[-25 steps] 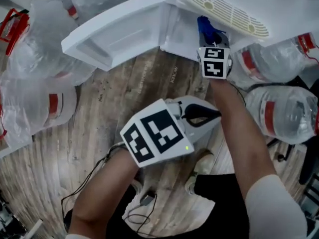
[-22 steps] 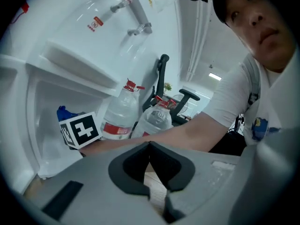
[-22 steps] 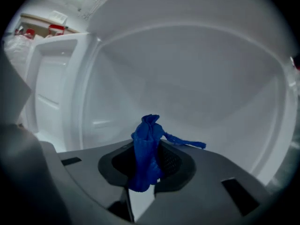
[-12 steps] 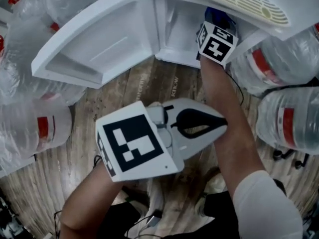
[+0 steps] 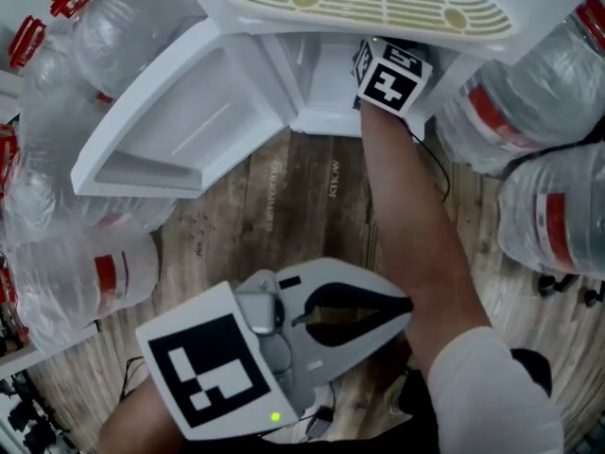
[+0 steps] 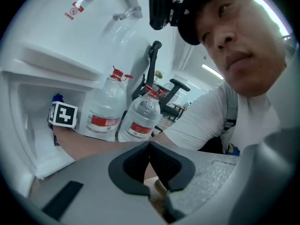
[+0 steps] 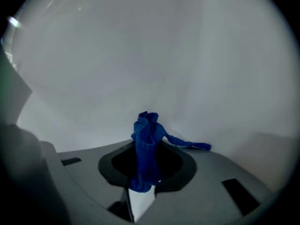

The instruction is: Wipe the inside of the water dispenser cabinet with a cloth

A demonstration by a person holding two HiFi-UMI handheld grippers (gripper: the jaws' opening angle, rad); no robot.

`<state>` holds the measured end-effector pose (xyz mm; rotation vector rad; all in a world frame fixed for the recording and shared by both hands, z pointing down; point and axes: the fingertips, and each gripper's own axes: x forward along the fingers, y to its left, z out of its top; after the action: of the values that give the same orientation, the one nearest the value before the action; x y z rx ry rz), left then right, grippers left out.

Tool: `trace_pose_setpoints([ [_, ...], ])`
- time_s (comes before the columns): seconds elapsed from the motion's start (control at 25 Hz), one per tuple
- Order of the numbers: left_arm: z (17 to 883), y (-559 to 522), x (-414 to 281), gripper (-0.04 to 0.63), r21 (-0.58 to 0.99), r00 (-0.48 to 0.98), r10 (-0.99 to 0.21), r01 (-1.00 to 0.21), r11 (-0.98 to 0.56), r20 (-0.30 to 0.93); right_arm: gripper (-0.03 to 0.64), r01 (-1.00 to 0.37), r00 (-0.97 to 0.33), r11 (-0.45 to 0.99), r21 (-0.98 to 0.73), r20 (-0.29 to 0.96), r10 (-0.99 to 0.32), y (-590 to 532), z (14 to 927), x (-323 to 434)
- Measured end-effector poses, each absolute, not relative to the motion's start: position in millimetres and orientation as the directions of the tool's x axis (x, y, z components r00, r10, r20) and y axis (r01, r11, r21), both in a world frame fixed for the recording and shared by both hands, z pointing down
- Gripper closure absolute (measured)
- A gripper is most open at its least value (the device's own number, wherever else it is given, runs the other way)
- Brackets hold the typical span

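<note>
floor: wood planks [image 5: 284, 197], carries the rest
cabinet: white water dispenser cabinet [image 5: 326, 78], low compartment open to the camera
door: cabinet door [image 5: 180, 121] swung wide to the left, inner face up
bottles: big water bottles [image 5: 553, 220] crowd both sides of the cabinet (red labels, red caps on the left ones)
drip tray: slotted cream grille [image 5: 378, 3] on the ledge right above the opening
left gripper: left gripper [image 6: 149, 146] held low and near the body, well apart from the cabinet; fingers [image 6: 164, 165] pressed together at the tips, nothing between them (only a forearm shows through the gap behind)
right gripper: right gripper [image 7: 149, 150] reached into the cabinet on an outstretched arm; in the head view only its marker cube shows, at the opening
cloth: blue cloth [image 7: 146, 135] pinched between the right fingers [image 7: 180, 165], bunched and standing up past the tips, one thin strand trailing right; it is inside the cabinet, close to the white inner wall (contact with the wall: can't tell)
</note>
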<state>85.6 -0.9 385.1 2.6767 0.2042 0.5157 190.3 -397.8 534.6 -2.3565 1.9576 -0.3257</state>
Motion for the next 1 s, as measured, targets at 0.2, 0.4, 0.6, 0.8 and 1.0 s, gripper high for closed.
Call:
trace_pose_setpoints([
  [0.2,394,11,65,0.592,0.491,0.95,0.165,0.014,-0.871,0.266,0.532,-0.967,0.167,-0.194,-0.165,0.166,-0.972,-400,559,189],
  [0.4,399,2,63,0.592,0.514,0.953,0.148,-0.01,-0.858,0.266,0.532,-0.955,0.186,-0.244,-0.171,0.296,-0.937,-393,611,197],
  [0.6,402,1,69,0.592,0.511,0.954,0.154,0.0,-0.859,0.258,0.532,-0.952,0.158,-0.242,-0.19,0.373,-0.914,-387,637,196],
  [0.8,408,-2,71,0.592,0.515,0.951,0.155,-0.005,-0.857,0.268,0.532,-0.969,0.092,-0.138,-0.204,0.219,-0.971,-383,585,176],
  [1.0,409,-3,73,0.592,0.511,0.95,0.157,-0.003,-0.86,0.27,0.532,-0.976,0.02,-0.026,-0.216,0.028,-0.999,-396,510,155],
])
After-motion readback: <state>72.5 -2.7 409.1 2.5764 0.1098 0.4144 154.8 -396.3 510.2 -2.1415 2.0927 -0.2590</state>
